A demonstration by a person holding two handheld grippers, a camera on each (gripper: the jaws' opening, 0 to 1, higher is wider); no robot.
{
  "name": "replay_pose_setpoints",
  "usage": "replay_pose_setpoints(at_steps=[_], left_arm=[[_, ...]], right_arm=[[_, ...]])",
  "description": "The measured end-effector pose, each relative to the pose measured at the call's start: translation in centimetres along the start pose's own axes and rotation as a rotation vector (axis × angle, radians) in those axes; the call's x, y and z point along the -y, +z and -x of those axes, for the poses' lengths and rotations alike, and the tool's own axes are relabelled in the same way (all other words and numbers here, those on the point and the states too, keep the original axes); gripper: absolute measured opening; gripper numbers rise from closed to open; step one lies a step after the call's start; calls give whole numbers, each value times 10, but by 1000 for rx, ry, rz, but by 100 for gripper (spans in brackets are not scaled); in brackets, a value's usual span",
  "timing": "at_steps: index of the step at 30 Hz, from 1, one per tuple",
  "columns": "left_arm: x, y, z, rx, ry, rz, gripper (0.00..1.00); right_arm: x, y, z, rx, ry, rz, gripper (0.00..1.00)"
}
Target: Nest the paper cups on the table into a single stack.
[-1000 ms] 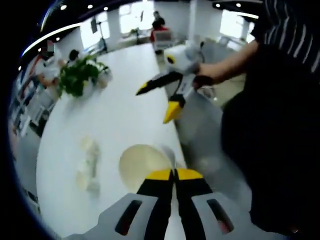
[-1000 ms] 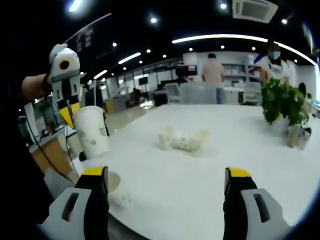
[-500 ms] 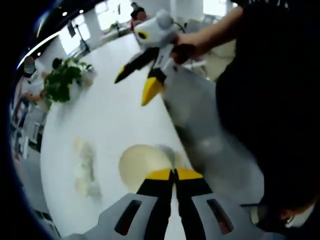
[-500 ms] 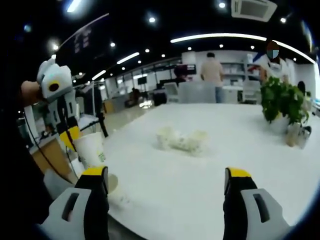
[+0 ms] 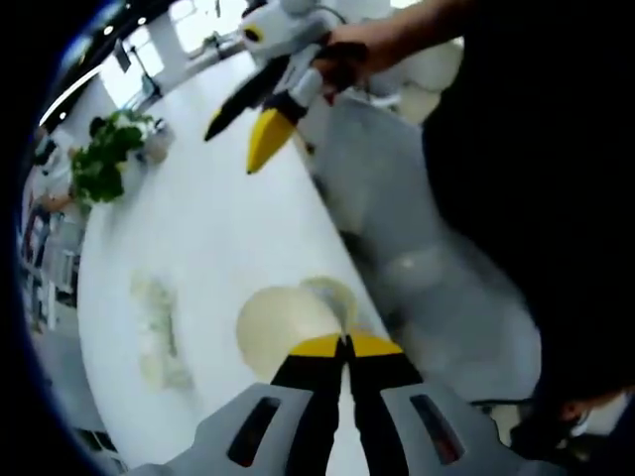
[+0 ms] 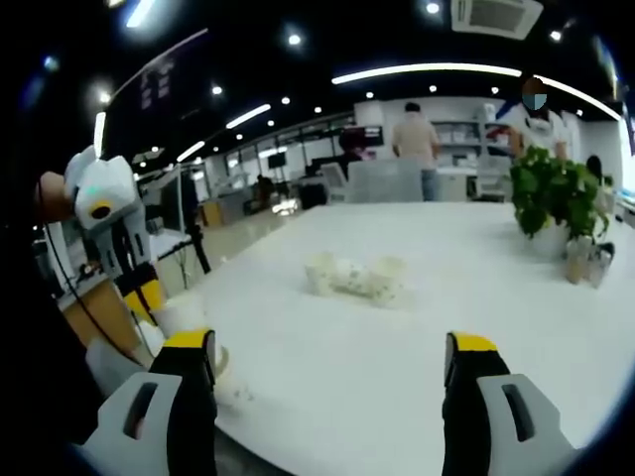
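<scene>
Currently our left gripper (image 5: 346, 344) has its yellow tips pinched together on the rim of a cream paper cup (image 5: 285, 325) held at the near edge of the smooth white table (image 5: 218, 228), just over a second small paper cup (image 5: 335, 295) standing there. Our right gripper (image 6: 328, 357) sits wide apart, holding nothing. Risk, we judge: thin paper wall buckles under the pinch, or the held cup lands tilted and knocks the lower one off the edge. Farther out, a loose cluster of patterned white cups (image 6: 355, 278) lies tipped mid-table. Beyond that, a leafy green plant (image 6: 552, 193).
</scene>
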State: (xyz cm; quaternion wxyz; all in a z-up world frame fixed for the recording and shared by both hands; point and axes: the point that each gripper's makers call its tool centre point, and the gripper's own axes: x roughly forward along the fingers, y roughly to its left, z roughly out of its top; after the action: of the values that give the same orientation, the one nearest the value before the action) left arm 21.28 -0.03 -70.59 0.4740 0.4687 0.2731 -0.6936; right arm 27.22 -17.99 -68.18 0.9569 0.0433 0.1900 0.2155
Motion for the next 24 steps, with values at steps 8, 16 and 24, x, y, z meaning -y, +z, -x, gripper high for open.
replay_pose_setpoints(at_steps=[8,16,24], left_arm=[[3,-3,-12,-50,-15,-52,0],[3,-4,-22,-57,-22,-42,0],[-1,-4,-31,-68,-29,-30,0]], right_arm=[[1,-1,2,4,-4,-5,93],[6,-2,5,8,-13,-16,93],[7,-4,5,10,-17,-36,93]])
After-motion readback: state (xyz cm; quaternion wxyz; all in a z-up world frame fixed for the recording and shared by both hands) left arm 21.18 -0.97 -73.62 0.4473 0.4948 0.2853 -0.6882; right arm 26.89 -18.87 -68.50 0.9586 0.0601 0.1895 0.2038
